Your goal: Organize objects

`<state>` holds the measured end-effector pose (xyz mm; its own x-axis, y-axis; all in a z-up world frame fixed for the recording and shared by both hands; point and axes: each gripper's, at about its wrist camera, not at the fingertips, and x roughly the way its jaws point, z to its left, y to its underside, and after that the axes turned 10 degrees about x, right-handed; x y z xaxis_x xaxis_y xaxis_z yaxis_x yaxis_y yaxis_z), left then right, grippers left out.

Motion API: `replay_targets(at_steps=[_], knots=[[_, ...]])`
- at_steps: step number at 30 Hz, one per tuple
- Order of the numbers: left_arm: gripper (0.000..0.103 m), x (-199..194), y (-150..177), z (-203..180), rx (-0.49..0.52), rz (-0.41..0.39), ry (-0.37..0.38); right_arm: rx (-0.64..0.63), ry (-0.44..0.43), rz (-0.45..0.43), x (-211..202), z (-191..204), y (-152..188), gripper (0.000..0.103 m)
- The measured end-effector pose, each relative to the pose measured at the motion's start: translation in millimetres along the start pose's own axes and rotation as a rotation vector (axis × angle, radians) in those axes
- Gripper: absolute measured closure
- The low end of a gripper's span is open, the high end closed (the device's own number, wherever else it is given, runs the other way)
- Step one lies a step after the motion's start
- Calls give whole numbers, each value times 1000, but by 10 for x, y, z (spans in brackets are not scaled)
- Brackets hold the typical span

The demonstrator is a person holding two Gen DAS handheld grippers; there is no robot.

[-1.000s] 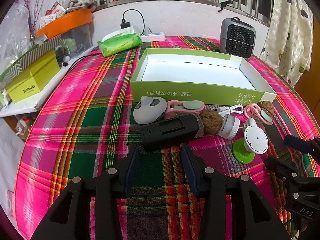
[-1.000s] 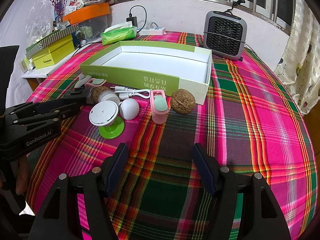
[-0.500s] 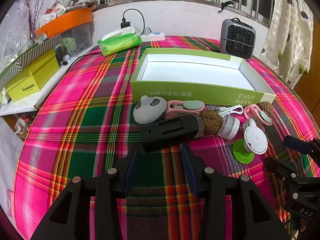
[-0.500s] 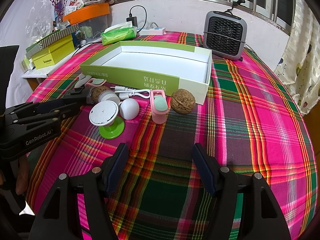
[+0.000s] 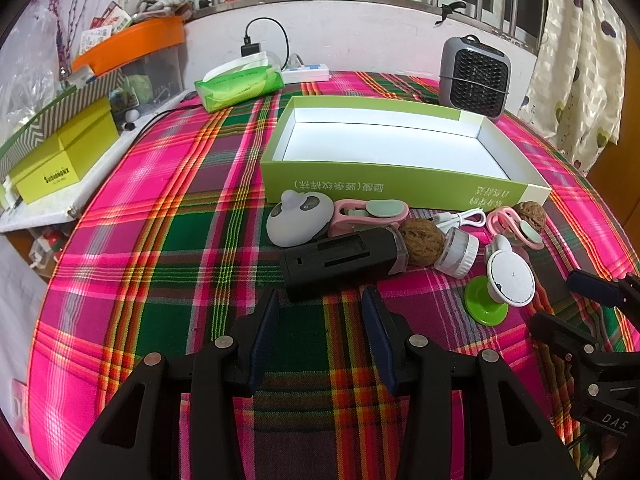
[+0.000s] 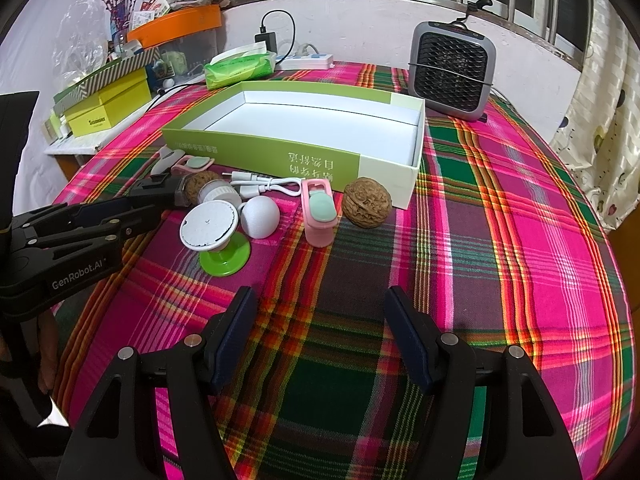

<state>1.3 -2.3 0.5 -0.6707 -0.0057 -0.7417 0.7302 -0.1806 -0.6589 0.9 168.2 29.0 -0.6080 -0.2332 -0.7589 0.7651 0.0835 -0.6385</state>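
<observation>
Clutter lies in a row on the plaid-covered desk (image 5: 168, 216), along the near wall of the green box (image 5: 400, 188), which stands open at the centre of the left wrist frame. The left hand-held gripper (image 5: 320, 300) sits at the bottom centre of that frame with its fingers spread and nothing between them; the black device (image 5: 340, 260) lies just above their tips, not touching. Beside it, toward the right of the frame, are a walnut (image 5: 420, 242), a white jar (image 5: 458, 252) and a green-based white disc (image 5: 508, 284); a grey oval gadget (image 5: 298, 222) and a pink clip (image 5: 368, 214) lie nearer the box.

In the right wrist frame the right hand-held gripper (image 6: 320, 300) is likewise spread wide and empty at bottom centre. A second pink clip (image 6: 318, 212) and another walnut (image 6: 366, 202) lie well above its tips, near the box corner. A white cable (image 6: 260, 184) runs along the box wall.
</observation>
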Motion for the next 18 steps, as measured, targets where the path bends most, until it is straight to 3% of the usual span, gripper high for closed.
replay_targets(at_steps=[12, 18], knots=[[61, -51, 27, 26, 10, -3, 32, -7, -33, 6, -36, 32, -12, 36], [62, -219, -14, 134, -10, -77, 72, -13, -45, -14, -64, 37, -58, 36]])
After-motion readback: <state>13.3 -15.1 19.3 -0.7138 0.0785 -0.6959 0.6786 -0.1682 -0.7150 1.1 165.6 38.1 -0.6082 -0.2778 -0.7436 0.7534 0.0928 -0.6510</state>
